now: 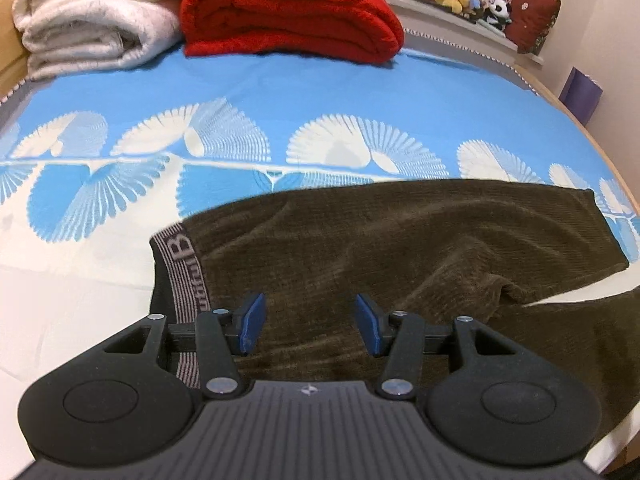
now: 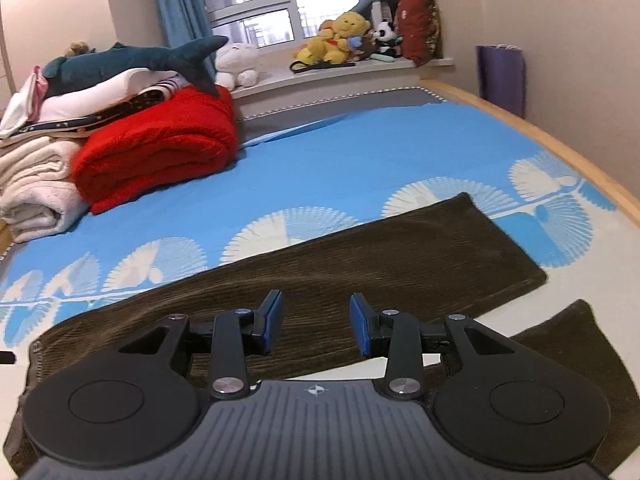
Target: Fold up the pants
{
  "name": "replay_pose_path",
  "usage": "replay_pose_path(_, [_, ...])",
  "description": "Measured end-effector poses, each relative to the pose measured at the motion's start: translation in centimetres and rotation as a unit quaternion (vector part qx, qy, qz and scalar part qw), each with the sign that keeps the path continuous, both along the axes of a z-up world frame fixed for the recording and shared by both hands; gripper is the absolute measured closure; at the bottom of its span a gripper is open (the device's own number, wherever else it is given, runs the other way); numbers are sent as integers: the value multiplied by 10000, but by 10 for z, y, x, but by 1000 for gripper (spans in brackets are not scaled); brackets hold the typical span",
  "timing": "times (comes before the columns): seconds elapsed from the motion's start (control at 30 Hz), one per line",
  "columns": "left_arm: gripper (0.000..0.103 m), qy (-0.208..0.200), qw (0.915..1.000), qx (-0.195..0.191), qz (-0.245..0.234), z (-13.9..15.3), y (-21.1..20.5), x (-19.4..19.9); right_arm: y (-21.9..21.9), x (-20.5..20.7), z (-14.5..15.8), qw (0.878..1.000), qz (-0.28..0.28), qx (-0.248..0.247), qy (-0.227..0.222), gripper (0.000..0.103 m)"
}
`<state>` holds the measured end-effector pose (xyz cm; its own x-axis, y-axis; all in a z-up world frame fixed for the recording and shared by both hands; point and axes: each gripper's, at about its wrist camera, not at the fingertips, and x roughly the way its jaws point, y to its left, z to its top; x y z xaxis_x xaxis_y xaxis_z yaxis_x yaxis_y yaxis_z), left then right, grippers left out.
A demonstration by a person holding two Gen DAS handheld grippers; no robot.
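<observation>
The left gripper (image 1: 306,322) hangs over the pants (image 1: 400,248) near the waistband (image 1: 184,276), its blue pads parted with nothing between them, only brown cloth showing through the gap below. The right gripper (image 2: 316,326) is parted a little narrower and just as empty, hovering above the far trouser leg (image 2: 360,264) where it runs out toward its hem.

The dark brown ribbed pants (image 2: 360,264) lie flat across the near part of the bed, on the blue-and-white sheet (image 1: 280,92). Both legs are spread apart, with a wedge of white sheet showing between them; the near leg (image 2: 560,344) sits just beside the right gripper's body. Well beyond the pants, at the head of the bed, sit a folded red blanket (image 1: 288,16) and a cream one (image 1: 92,16).

By the look of it, no fold is made yet; this reads as the approach to a first grasp. The next move calls for each gripper to drop to the fabric and pinch an edge, waistband on the left, leg on the right, so that one leg can be carried over onto the other.
</observation>
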<state>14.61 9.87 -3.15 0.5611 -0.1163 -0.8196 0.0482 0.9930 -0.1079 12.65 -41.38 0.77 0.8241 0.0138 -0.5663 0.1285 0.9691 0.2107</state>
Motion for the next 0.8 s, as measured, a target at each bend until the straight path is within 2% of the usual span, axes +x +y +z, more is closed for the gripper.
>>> replay_pose_path(0.03, [59, 95, 9999, -30, 56, -2, 3, 1, 3, 1, 1, 10000, 51, 0, -31, 65])
replay_pose_path(0.07, [76, 172, 9997, -68, 129, -4, 5, 2, 6, 2, 2, 9999, 116, 1, -56, 65])
replay_pose_path(0.1, [87, 260, 9994, -102, 216, -6, 8, 3, 9, 3, 3, 9999, 154, -18, -70, 65])
replay_pose_path(0.2, [97, 471, 9976, -80, 501, -11, 18, 6, 19, 8, 7, 9997, 201, -99, -93, 65])
replay_pose_path(0.33, [97, 481, 9953, -24, 841, -9, 34, 12, 26, 14, 10, 9997, 202, -87, -99, 66])
replay_pose_path(0.4, [97, 517, 9942, 68, 941, -8, 41, 20, 29, 18, 12, 9996, 254, -59, -117, 76])
replay_pose_path(0.43, [97, 527, 9938, 97, 974, -7, 45, 26, 30, 20, 12, 9994, 318, -37, -126, 92])
replay_pose_path(0.47, [97, 528, 9937, 110, 983, -6, 49, 34, 31, 22, 13, 9992, 385, -3, -132, 100])
replay_pose_path(0.57, [97, 409, 9941, 230, 980, -3, 54, 65, 33, 25, 15, 9987, 472, 52, -183, 101])
replay_pose_path(0.7, [96, 18, 9945, 154, 1031, -12, 55, 99, 33, 29, 12, 9985, 539, 14, -78, 101])
replay_pose_path(0.8, [94, -268, 9965, 381, 689, -33, 44, 116, 32, 30, 9, 9978, 653, -59, -12, 100])
